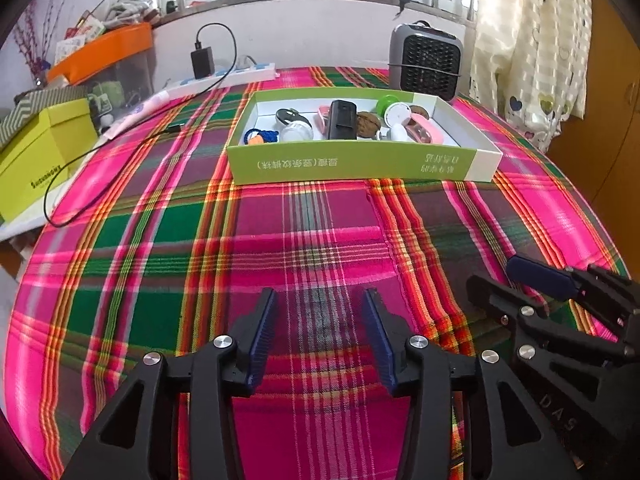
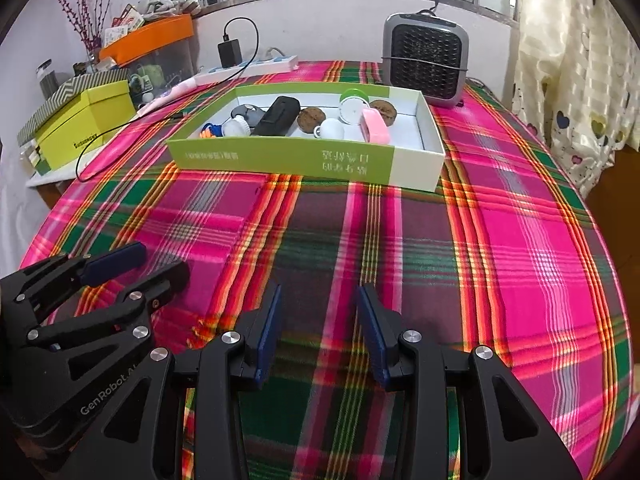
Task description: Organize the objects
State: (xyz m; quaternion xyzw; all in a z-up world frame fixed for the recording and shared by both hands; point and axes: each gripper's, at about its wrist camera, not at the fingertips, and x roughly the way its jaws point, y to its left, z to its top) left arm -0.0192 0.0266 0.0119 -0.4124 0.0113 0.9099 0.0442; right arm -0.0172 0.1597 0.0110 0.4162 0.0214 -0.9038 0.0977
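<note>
A shallow green-and-white box (image 1: pixel 352 164) (image 2: pixel 280 156) stands at the far middle of the plaid tablecloth. In it lie a black case (image 1: pixel 341 120) (image 2: pixel 278 116), walnuts (image 1: pixel 368 124) (image 2: pixel 311 119), a pink item (image 1: pixel 424 128) (image 2: pixel 375 126), a green-rimmed white disc (image 1: pixel 394 110) (image 2: pixel 354 108), a small white cup (image 1: pixel 398 132) (image 2: pixel 332 129) and a blue-and-orange piece (image 1: pixel 260 136) (image 2: pixel 210 130). My left gripper (image 1: pixel 320 296) (image 2: pixel 156 260) hovers open over bare cloth near the front. Beside it, my right gripper (image 2: pixel 319 292) (image 1: pixel 500 276) is also open with nothing between its pads.
A grey fan heater (image 1: pixel 426 60) (image 2: pixel 426 60) stands behind the box at the right. A power strip (image 1: pixel 224 74) with a black charger and a trailing cable lies at the back left. A yellow-green box (image 1: pixel 36 160) and an orange-lidded bin (image 1: pixel 104 52) sit off the left edge. A curtain (image 1: pixel 532 48) hangs on the right.
</note>
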